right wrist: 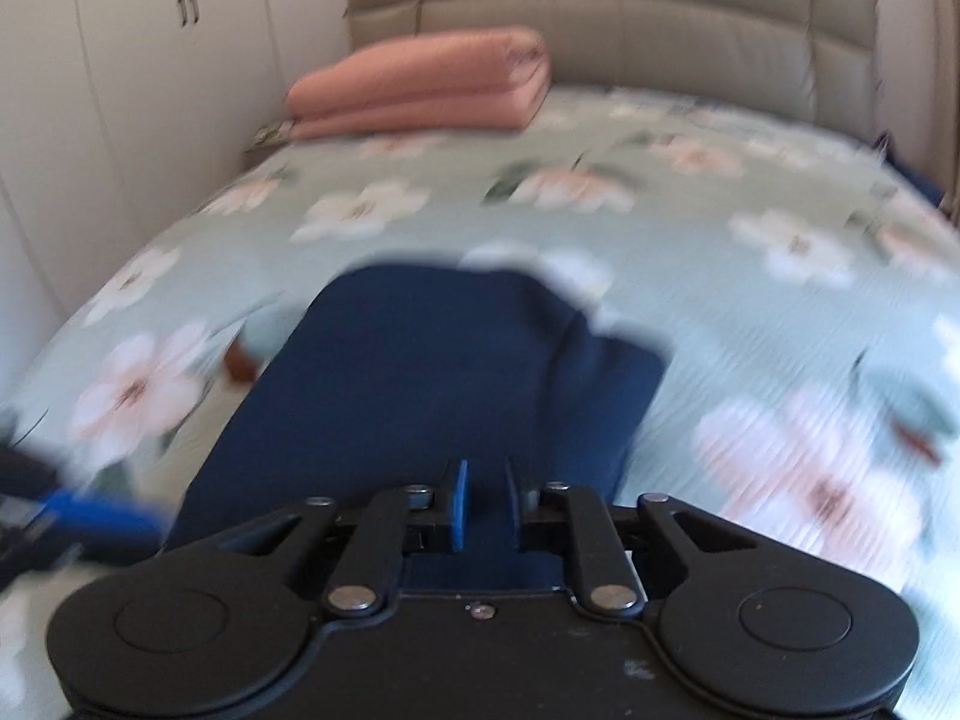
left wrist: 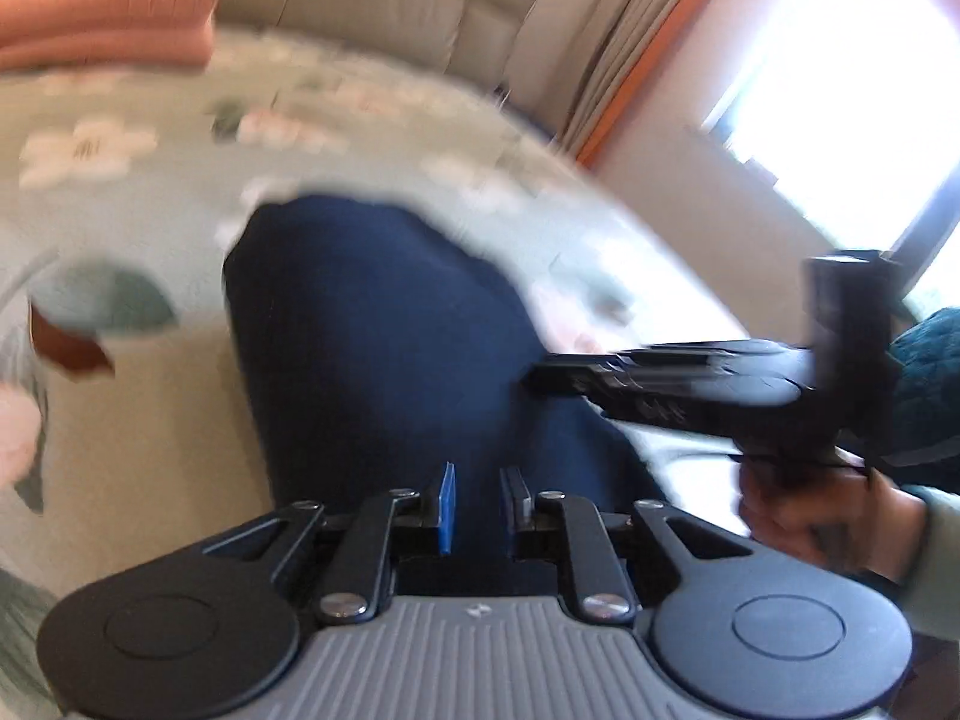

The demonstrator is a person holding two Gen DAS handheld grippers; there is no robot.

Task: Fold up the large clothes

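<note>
A dark navy-blue folded garment [right wrist: 432, 384] lies on a bed covered by a pale green sheet printed with white and pink flowers [right wrist: 750, 312]. The left gripper [left wrist: 480, 504] and the right gripper [right wrist: 483, 501] each have their fingers nearly closed with navy cloth between the pads, though blur hides whether they pinch it. A folded salmon-pink blanket [right wrist: 432, 90] rests near the beige padded headboard [right wrist: 630, 18]; white wardrobe doors [right wrist: 150, 60] stand beside, and a bright window [left wrist: 840, 90] lights the room.

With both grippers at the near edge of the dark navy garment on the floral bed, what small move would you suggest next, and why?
Probably carry the near edge forward: the navy garment lies between the pads of the left gripper and right gripper, whether gripped is unclear, and the floral bedsheet lies beyond.
</note>
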